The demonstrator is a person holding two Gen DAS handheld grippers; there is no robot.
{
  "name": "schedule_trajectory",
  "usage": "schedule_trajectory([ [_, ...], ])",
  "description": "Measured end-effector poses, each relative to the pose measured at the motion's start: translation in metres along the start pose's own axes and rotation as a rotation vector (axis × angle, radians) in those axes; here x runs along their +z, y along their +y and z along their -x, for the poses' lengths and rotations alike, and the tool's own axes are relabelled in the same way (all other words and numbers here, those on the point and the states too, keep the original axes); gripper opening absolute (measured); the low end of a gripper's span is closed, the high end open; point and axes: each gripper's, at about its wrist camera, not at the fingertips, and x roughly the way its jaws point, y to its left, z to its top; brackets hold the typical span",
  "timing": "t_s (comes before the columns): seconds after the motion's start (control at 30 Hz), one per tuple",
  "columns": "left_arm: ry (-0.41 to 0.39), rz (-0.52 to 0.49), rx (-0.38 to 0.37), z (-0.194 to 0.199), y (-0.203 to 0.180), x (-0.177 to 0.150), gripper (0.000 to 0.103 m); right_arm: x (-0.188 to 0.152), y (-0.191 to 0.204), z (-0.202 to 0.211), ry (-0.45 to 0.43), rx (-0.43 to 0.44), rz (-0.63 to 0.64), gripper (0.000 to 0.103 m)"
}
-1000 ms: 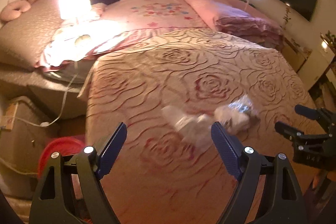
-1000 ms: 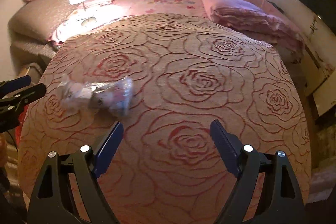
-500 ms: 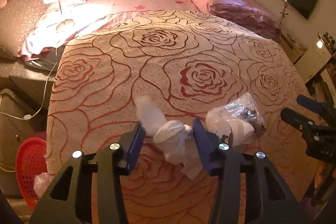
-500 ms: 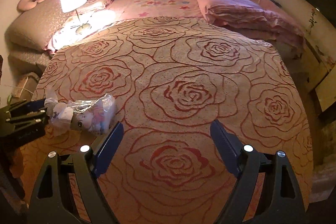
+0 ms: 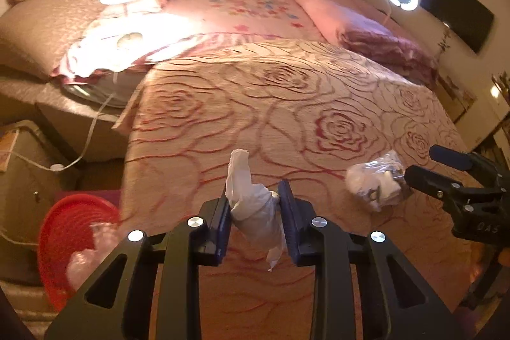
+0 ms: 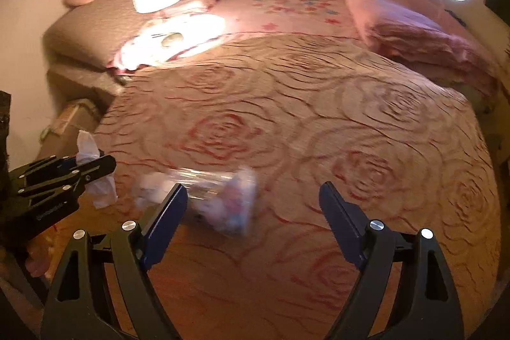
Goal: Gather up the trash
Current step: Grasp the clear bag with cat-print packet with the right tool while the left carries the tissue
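Two pieces of trash lay on the rose bedspread (image 5: 318,78): at left the left gripper (image 5: 255,206) was closing its jaws, pinching a crumpled tissue (image 5: 255,212) whose loose tail might tear free, while at right the right gripper (image 6: 251,206) hung spread behind a plastic wrapper (image 6: 223,199), untouched.

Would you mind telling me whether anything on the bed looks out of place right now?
Yes: a crumpled white tissue sits between the closing jaws of the left gripper, and a clear plastic bag of scraps lies loose on the rose-patterned bedspread. Both are litter on a made bed.
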Motion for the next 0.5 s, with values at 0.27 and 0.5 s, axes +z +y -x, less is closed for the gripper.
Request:
schedule_trajectory([
  [0.27, -0.017, 0.067, 0.041, 0.017, 0.034, -0.011, 0.027, 0.003, 0.034, -0.018, 0.066, 0.041, 0.136, 0.082],
  [0.5, -0.019, 0.116, 0.057, 0.02, 0.054, -0.016, 0.027, -0.006, 0.059, -0.022, 0.125, 0.2, 0.114, 0.082],
])
